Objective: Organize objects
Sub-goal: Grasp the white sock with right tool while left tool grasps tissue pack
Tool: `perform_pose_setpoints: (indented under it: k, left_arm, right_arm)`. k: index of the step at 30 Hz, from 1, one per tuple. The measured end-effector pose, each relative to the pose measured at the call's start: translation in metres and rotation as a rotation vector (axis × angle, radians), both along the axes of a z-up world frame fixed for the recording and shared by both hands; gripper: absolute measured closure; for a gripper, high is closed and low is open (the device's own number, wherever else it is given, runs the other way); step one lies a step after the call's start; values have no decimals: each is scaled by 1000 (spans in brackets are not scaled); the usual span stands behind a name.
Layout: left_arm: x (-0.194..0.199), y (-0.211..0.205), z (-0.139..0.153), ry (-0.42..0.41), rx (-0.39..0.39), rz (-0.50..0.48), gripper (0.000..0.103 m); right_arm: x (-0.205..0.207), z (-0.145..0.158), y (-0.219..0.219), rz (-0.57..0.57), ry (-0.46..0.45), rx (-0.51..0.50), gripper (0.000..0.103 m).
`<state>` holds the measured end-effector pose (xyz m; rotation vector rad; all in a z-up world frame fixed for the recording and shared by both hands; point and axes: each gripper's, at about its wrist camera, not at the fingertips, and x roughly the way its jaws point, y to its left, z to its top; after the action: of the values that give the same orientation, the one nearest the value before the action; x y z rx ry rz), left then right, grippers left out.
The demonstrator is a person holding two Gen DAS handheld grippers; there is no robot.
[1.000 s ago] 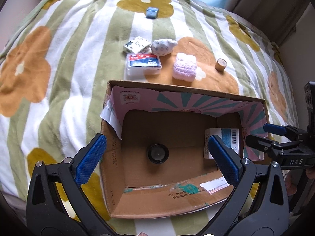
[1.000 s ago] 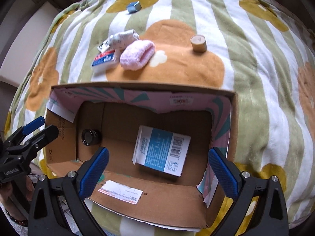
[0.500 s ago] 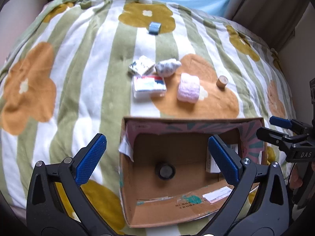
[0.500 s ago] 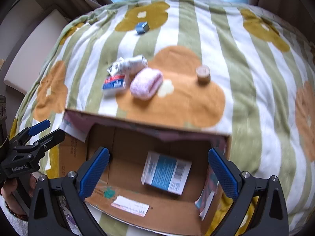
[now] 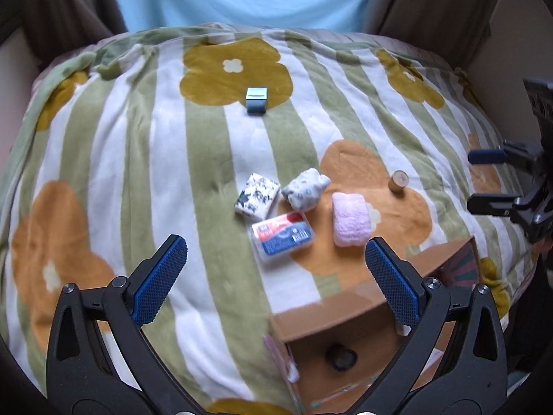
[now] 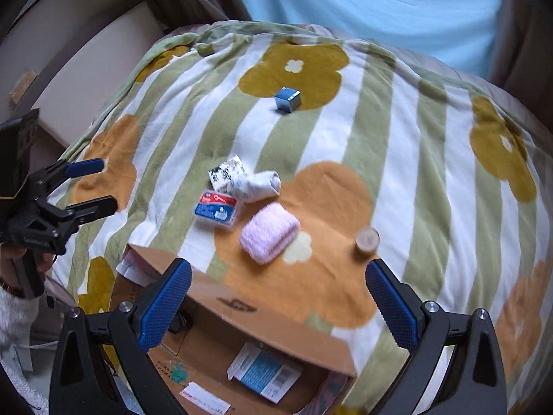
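Now both grippers raised off cardboard box [image 5: 345,314], over blanket [image 5: 138,173] items; left [image 5: 276,269], right [image 6: 280,290] fingers wide open, empty.

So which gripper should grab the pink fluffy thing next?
Probably the right gripper: open and empty, with the pink towel nearly centred just ahead. The left gripper points more toward the plastic case.

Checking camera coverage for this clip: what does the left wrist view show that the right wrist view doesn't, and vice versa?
Only the left wrist view shows the dark round object inside the cardboard box and the open right tool.

Only the right wrist view shows the blue-and-white carton in the box, the open left tool, and a fuzzy sleeve.

Both show the blanket, blue cube, pink cloth, and wooden cylinder.
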<state>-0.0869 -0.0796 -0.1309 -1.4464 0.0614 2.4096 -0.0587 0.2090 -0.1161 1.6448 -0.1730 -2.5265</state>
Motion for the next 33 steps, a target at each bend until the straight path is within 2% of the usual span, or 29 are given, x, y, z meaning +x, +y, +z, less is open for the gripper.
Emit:
perform_pose_setpoints:
  k: [6,10,16,25,33]
  left_arm:
    - [-49,2,-40,-65,-8,-94,0]
    - [-74,1,-68,-103,20,-136,0]
    - [-101,8,-101,-121,-13,-195,1]
    - [-129,19,-151,-212,-47,-237,5]
    - [-134,26,-173,-234,-56,-263,11]
  right_arm:
    - [-55,-15,-7,85,-4,-31,2]
    - [-84,-38,-12,134,-23,-79,2]
    - [-120,-80,-16,177,-93,-123,2]
    - [-147,-125,-19,209,-175,-173,2]
    - [-158,-150,-22,237,-200,-200,6]
